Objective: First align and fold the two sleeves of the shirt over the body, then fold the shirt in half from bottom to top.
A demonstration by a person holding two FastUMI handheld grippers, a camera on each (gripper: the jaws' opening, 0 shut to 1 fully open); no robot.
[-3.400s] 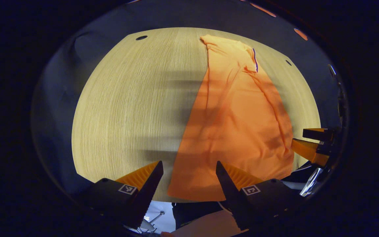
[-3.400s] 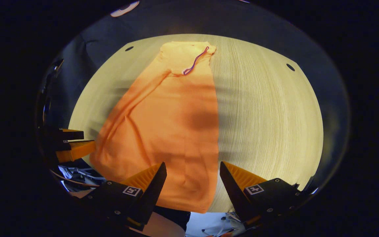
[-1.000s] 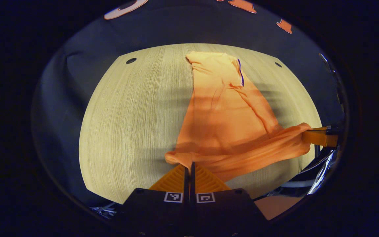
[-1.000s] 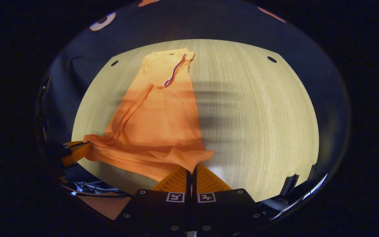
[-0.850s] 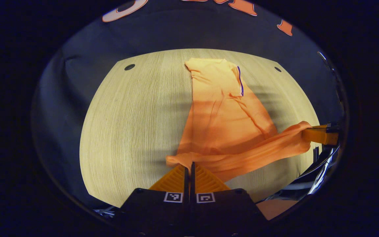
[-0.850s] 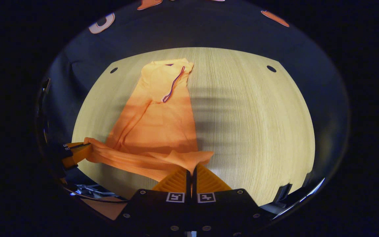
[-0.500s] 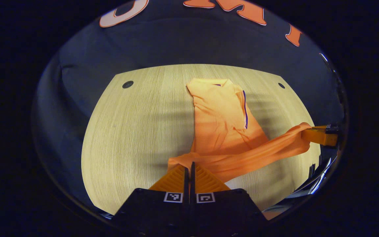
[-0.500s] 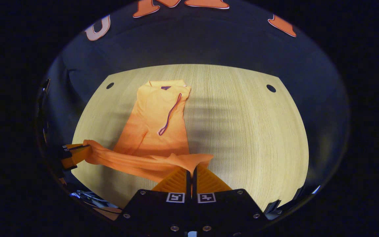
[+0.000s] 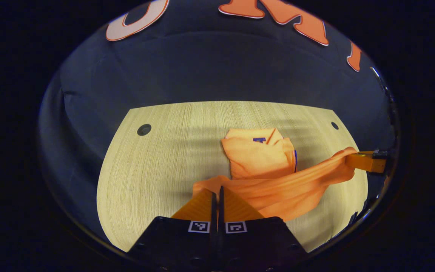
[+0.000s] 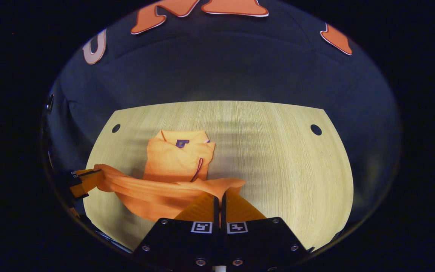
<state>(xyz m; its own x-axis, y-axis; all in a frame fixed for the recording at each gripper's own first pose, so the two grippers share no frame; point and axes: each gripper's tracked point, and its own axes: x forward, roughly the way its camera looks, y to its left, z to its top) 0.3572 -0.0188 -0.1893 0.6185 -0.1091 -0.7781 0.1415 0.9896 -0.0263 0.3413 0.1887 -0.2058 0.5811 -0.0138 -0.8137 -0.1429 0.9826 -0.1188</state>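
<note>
shirt [image 9: 257,156]: orange, on desk [image 9: 157,158], sleeves already folded in; collar end flat at far side
hem [image 10: 157,189]: lifted off desk, strung between both grippers, sagging a bit mid-span
left gripper [image 9: 216,192]: fingers closed tight on hem's left corner
right gripper [image 10: 219,196]: fingers closed tight on hem's right corner; also seen in left gripper view [image 9: 366,161]
key relation: collar lies straight ahead of both grippers, along shirt's long axis; hem edge runs crosswise
next (judged): carry hem fwd, both sides level, lay on collar

Pale wood-grain table [image 9: 157,166] carries round dark holes at 10 o'clock [image 9: 144,129] and 2 o'clock [image 9: 334,125]; black cloth wall [image 10: 217,71] stands behind.
</note>
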